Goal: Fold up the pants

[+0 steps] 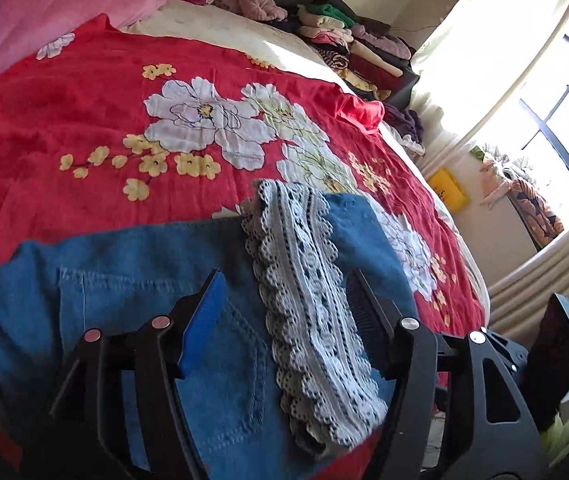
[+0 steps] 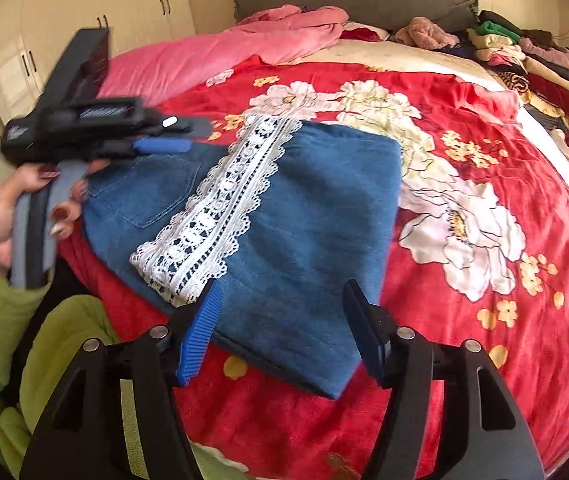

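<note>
A home bedroom: bed (image 2: 484, 208) (red floral blanket), wardrobe (image 2: 84, 4).

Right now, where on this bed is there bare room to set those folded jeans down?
The red floral blanket lies bare right of the jeans, out to the bed's edge, and beyond them toward the pink bedding. It is crowded along the headboard: a clothes pile fills the far right corner. Both claws, left and right, hang open.

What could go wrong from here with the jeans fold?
1. Both the left gripper and the right gripper are open, holding nothing, so the folded jeans may spring open.
2. The lace trim could snag on a ribbed finger.
3. The jeans lie near the blanket edge and could slide off.
</note>
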The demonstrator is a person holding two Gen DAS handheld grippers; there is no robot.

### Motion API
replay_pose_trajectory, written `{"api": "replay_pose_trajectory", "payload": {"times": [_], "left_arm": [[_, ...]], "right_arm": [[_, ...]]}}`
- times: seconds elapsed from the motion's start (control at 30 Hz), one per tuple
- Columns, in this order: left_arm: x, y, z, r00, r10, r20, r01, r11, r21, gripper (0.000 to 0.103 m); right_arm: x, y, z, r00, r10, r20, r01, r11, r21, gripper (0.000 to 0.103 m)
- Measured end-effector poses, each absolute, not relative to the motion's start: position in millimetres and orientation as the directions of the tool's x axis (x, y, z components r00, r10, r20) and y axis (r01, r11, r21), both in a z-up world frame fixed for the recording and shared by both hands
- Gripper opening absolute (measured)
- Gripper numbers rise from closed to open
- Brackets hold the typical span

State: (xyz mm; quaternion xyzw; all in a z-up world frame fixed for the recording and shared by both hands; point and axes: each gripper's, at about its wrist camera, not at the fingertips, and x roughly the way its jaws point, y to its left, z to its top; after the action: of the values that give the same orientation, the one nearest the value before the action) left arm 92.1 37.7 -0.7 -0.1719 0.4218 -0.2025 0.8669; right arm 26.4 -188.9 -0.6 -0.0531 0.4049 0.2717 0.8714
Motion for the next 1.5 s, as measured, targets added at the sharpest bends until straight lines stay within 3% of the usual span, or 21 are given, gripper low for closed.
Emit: {"api": "replay_pose_trajectory", "payload": {"times": [0.1,0.27,0.33,0.4,0.5,0.6,0.63,0.9,1.07,1.5], "left_arm": [[69.3,31.9,-6.0,0.529,-0.529,-0.663,0.213,0.84,-0.5,0.056],[35.7,23.9,-24.9,0.483,-0.551,-0.68,0.162,0.82,-0.549,0.056],[29.3,13.7,-32.6,0.46,-0.53,-0.712,0.145,0.836,-0.529,0.057],[29.9,6.0,-38.7,0.453,-0.507,-0.733,0.123,0.85,-0.512,0.065],[34.9,-9.8,-45.0,0.462,-0.448,-0.765,0.134,0.888,-0.44,0.065],[35.6,-16.9,-48.3,0.451,-0.436,-0.778,0.16,0.898,-0.411,0.023],[34.7,-17.7,-48.2,0.445,-0.432,-0.785,0.165,0.901,-0.402,0.022],[13.1,-12.5,-43.3,0.456,-0.375,-0.807,0.196,0.927,-0.32,0.024],[14.0,-17.2,-44.8,0.453,-0.36,-0.815,0.209,0.932,-0.295,0.026],[9.0,-18.8,-39.1,0.466,-0.349,-0.813,0.212,0.936,-0.28,0.036]], "right_arm": [[24.4,-194.9,2.4,0.542,0.427,-0.724,-0.501,0.855,0.13,0.07],[20.5,-205.7,7.2,0.56,0.428,-0.709,-0.49,0.861,0.132,0.07],[19.0,-208.7,7.3,0.56,0.43,-0.708,-0.487,0.862,0.139,0.07],[18.0,-210.7,6.6,0.56,0.431,-0.707,-0.484,0.863,0.143,0.07],[17.0,-214.6,3.9,0.558,0.43,-0.709,-0.481,0.865,0.146,0.07],[17.6,-217.8,-1.1,0.556,0.412,-0.722,-0.469,0.872,0.136,0.07],[19.3,-218.8,-3.1,0.55,0.408,-0.729,-0.464,0.875,0.14,0.07],[17.4,-192.7,2.2,0.517,0.473,-0.714,-0.544,0.825,0.152,0.068],[30.9,-179.7,-31.6,0.455,0.402,-0.794,-0.529,0.84,0.122,0.046],[27.7,-199.6,-32.7,0.453,0.425,-0.784,-0.49,0.853,0.179,0.047]]}}
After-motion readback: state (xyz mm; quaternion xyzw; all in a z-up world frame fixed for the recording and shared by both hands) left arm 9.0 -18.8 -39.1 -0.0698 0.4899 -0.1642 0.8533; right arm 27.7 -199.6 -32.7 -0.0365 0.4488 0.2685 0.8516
